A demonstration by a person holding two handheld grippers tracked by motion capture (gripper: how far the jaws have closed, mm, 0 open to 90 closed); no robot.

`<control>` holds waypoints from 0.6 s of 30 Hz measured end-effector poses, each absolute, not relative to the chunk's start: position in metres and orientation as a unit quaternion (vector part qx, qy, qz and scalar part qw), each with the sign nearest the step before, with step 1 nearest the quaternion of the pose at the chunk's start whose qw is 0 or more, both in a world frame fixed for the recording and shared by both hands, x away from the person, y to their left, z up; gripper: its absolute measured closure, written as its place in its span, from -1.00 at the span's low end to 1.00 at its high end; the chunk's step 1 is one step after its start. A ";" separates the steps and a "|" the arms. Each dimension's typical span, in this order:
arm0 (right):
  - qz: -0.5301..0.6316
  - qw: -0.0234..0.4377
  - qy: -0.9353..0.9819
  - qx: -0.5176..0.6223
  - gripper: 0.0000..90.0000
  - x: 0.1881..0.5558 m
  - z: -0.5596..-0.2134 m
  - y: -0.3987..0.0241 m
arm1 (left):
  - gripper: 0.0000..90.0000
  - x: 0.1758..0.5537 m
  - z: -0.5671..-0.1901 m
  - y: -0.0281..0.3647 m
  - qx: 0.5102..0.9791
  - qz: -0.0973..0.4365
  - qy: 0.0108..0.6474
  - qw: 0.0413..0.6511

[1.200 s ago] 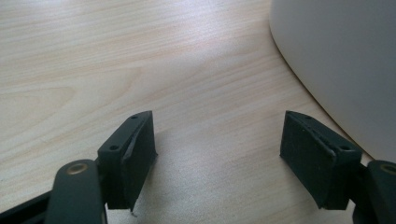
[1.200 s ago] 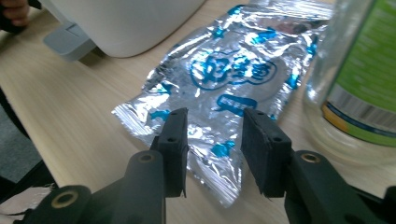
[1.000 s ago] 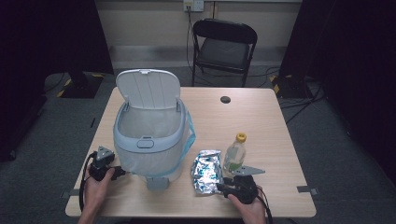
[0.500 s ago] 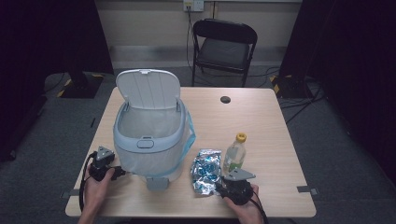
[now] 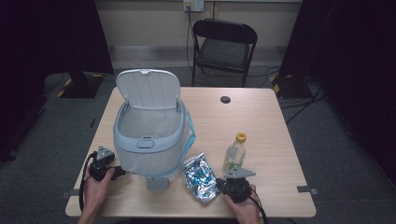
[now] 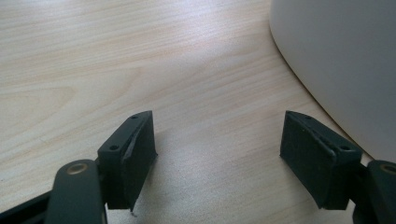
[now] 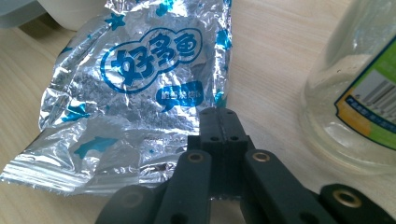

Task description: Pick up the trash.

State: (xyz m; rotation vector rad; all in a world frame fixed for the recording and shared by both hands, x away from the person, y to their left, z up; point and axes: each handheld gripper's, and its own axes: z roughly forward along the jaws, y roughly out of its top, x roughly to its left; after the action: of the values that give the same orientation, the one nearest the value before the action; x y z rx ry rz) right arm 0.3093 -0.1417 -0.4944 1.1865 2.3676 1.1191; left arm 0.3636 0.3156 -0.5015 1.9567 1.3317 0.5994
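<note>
Resting at the near edge of the wooden table [image 5: 261,121], both grippers sit in the person's hands, forearms entering from the bottom of the high view. Left gripper [image 6: 217,154]: jaws spread wide, bare wood between them, nothing held; in the left gripper view the pale curved wall of the bin rises just beside the jaw at that view's right. In the high view this gripper [image 5: 103,164] lies at the near left of the bin. Right gripper [image 7: 223,122]: jaws pressed together, tips over the near edge of the silver foil snack bag [image 7: 135,88]; whether foil is pinched between them cannot be told. The bag, printed in blue, lies flat and crumpled on the wood. Just beside it, at the right gripper view's right, stands a clear plastic bottle [image 7: 359,88] with a green and yellow label. High view: right gripper [image 5: 237,185] near edge, bag [image 5: 200,176] just left of it, bottle [image 5: 234,153] upright with yellow cap. Beyond, the grey-white bin [image 5: 148,135], lid up, liner inside, blue strap on its right side. Farther, a small dark disc [image 5: 225,99] on the table. Past the table, a black folding chair [image 5: 224,46] against the wall.
</note>
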 end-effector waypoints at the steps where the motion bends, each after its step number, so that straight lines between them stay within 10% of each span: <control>1: 0.387 0.134 0.816 0.408 1.00 0.309 -0.494 -0.142 | -0.42 0.364 -0.502 0.316 0.753 0.231 0.512 0.343; 18: 0.432 0.137 0.788 0.416 1.00 0.298 -0.473 -0.169 | -0.42 0.364 -0.502 0.316 0.753 0.231 0.513 0.343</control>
State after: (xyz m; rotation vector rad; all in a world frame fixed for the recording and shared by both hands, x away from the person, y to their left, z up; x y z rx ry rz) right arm 0.2983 -0.1689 -0.4735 1.2052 2.2813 1.2502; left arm 0.3636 0.3156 -0.5015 1.9560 1.3320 0.5995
